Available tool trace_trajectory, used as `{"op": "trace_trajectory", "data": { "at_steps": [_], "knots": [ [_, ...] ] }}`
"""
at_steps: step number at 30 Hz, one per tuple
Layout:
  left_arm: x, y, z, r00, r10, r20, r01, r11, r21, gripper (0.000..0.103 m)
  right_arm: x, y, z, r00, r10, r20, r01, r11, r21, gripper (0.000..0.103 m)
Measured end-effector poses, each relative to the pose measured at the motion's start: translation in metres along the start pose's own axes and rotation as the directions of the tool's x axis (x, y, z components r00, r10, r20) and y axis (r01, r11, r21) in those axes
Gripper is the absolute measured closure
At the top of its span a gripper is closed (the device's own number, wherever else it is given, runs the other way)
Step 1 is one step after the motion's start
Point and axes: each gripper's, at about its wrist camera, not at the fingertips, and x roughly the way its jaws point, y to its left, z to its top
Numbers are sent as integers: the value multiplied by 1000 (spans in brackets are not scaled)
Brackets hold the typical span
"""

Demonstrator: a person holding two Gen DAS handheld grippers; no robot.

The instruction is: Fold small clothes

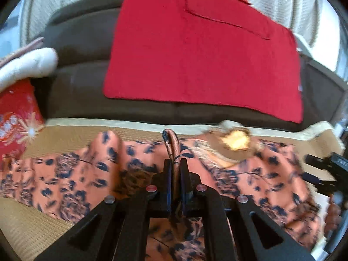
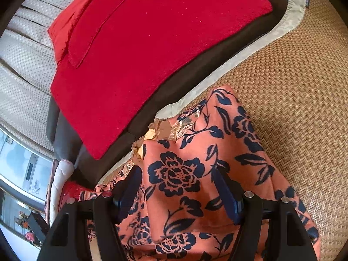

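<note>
Floral garment (image 1: 65, 174) pinched in left gripper (image 1: 176, 163) — right gripper (image 2: 176, 176) spread above it

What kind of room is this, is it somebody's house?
Probably a living room at home. There's a dark sofa with a red blanket spread on it, a woven mat on the floor, and an orange flowered garment being folded.

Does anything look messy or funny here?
Yes. The orange flowered garment lies rumpled in humps on the woven mat, not flat or folded. The left tongs pinch a twisted strip of it, and its gold frilly trim is bunched up by the sofa's edge.
</note>
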Motion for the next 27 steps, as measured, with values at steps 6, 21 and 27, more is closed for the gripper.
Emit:
{"op": "trace_trajectory", "data": {
  "at_steps": [6, 21, 27],
  "knots": [
    [48, 21, -1, 978, 179, -111, -179, 984, 8, 96, 12, 4, -1, 1000, 25, -18, -25, 1000, -11, 31],
    [-34, 140, -1, 957, 283, -57, -284, 886, -367, 34, 72, 47, -33, 974, -62, -217, 26, 985, -168, 67],
    [-93, 242, -37, 931, 360, -61, -307, 680, -666, 34, 56, 84, -48, 990, 28, -140, -63, 966, -250, 65]
  ]
}}
